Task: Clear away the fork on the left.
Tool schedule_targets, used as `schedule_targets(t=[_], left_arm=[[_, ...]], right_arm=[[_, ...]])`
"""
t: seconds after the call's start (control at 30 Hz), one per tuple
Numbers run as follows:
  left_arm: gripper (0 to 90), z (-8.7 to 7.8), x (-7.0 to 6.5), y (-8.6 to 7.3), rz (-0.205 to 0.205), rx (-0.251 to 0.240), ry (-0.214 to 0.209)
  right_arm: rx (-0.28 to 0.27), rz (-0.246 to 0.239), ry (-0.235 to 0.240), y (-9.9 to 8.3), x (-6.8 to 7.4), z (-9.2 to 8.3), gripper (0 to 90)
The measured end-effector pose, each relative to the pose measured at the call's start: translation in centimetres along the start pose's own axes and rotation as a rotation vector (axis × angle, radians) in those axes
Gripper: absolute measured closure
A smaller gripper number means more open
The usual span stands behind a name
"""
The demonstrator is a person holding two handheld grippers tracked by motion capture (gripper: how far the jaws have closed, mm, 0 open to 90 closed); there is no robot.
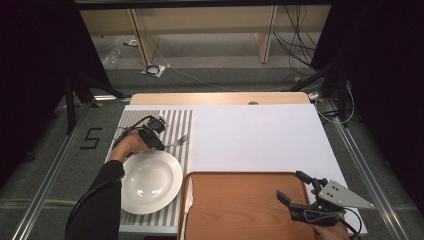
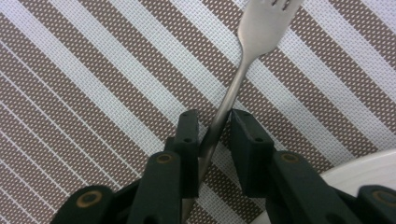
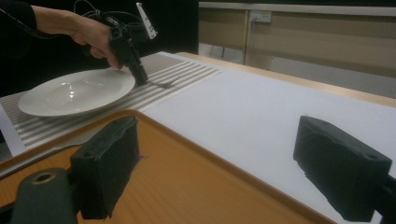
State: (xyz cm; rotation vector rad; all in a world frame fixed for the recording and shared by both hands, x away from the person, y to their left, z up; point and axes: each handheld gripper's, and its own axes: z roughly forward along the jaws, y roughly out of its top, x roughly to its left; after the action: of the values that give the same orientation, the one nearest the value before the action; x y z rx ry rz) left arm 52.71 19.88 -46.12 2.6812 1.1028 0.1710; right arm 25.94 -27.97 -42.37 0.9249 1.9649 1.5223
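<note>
Even overhead light, dark surroundings, soft focus

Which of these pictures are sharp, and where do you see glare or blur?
High view: even light on the table, dark at both sides, soft overall. Left gripper view: the mat weave and the fork handle are crisp; the fork's head near the top edge shines. Right gripper view: the near pads are blurred, and the plate carries small bright glints.

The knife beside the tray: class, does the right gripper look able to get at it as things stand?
Probably yes: the right gripper hangs open over the tray, and the knife lies uncovered along the tray's left edge, though the raised rim crowds it.
</note>
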Motion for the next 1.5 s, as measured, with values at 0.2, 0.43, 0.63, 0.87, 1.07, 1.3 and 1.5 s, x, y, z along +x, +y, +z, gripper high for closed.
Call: schedule_targets(t=[0.2,0.43,0.63,0.87,1.07,1.3,1.5], left_arm=[[78.3,0.0,-0.1,0.0,-0.001,-0.001,-0.011],[82.9,0.0,-0.1,0.1,0.004,0.006,-0.016],[83.3,-0.1,-0.3,0.1,0.017,0.01,0.01],[83.4,-0.8,-0.1,0.2,0.026,-0.024,0.093],[83.4,-1.8,0.2,0.3,0.026,-0.063,0.164],[83.4,-3.0,0.0,0.3,0.029,-0.068,0.182],[83.4,-4.3,-0.1,0.2,0.035,-0.075,0.201]], right_arm=[[0.005,-0.002,-0.003,0.0,0.0,-0.1,15.2],[0.005,-0.003,0.0,0.0,0.0,-0.1,15.2],[-0.006,-0.001,0.002,0.0,0.0,0.0,15.2],[-0.006,-0.003,0.001,0.0,0.0,0.0,15.2],[-0.006,-0.002,0.001,0.0,0.0,0.0,15.2],[0.003,-0.004,-0.003,0.0,0.0,-0.1,15.2],[-0.003,-0.005,0.0,0.0,0.0,0.0,15.2]])
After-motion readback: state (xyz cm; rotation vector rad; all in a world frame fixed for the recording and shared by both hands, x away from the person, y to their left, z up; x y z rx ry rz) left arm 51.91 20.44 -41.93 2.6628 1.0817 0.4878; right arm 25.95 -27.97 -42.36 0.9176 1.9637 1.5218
